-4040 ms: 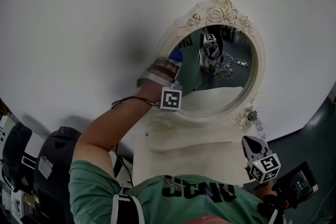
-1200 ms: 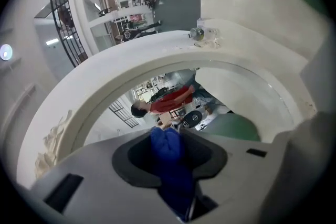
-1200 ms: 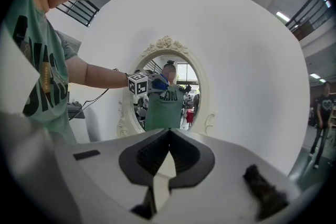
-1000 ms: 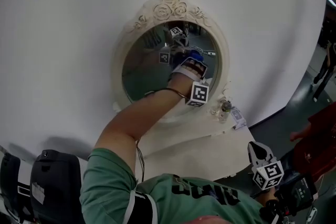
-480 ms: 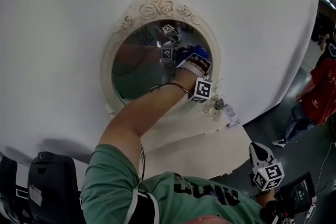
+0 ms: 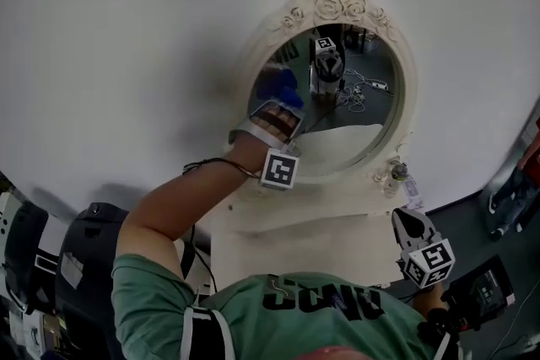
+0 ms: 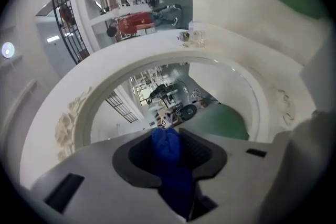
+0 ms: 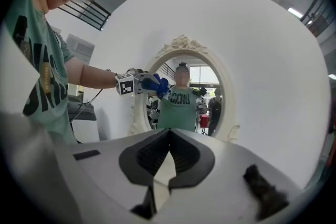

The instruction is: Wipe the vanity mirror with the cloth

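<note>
1. Pinching the blue cloth [image 7: 168,147] in a bunched wad between its jaws, my left gripper [image 6: 275,105] is up at the vanity mirror [image 6: 359,126]. The grip looks firm, with the cloth sticking out past the tips.
2. The cloth sits on the left side of the glass, just inside the carved frame [image 6: 337,0] and about halfway up. It looks pressed to the surface, though I cannot confirm contact from any view.
3. My right gripper [image 6: 411,225] hangs low and well apart from the mirror, off the right corner of the vanity top [image 6: 278,244]. Its jaws are pressed together with nothing between them, so it plays no part in the wiping.
4. I judge the wiping to be under way, not finished. The cloth is working one edge, and the centre and right of the glass look likely to need a pass.
5. No streaks or smudges show on the glass, so I cannot say how much is already clean.
6. A small bottle [image 6: 398,173] stands by the frame's lower right, something to steer clear of when I sweep that way.
</note>
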Demonstrator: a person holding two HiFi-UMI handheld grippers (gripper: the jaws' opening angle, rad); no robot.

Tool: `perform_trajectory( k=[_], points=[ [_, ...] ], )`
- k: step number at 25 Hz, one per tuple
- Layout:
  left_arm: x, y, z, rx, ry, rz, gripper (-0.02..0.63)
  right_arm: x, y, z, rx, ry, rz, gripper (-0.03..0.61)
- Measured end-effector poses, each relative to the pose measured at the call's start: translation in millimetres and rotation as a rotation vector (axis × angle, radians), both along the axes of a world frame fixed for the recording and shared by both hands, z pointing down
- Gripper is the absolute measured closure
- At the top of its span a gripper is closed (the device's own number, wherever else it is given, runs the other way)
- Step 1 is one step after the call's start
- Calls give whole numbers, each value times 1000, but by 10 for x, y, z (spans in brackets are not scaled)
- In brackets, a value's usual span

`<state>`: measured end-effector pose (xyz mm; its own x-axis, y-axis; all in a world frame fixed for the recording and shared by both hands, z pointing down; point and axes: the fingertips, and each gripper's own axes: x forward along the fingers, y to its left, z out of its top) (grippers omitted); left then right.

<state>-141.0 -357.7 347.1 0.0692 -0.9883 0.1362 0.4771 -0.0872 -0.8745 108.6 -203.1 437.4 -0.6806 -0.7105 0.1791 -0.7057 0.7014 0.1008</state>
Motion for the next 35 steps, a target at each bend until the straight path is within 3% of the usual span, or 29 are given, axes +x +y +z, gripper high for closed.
perform_trajectory(
  k=[5,13,18,22,29,35],
  points=[
    [-857,179,236,-26,-10,-115,489,-544,-33,-77,22,16,-110,568],
    [-1010,-43,588,-49,-103,-163,489,-759,-67,-117,36,29,-146,568],
    [-932,-139,640,-76,-83,-161,489,-471,-58,-23,10,31,-78,568],
    [-863,-144,566,-113,-98,-209,488,-186,-83,62,-13,22,-13,568],
    [-559,-220,579,-126,-71,-129,486,130,-24,118,-25,24,49,568],
    [28,-443,675,-161,29,-3,486,375,25,133,-29,28,104,568]
  ],
)
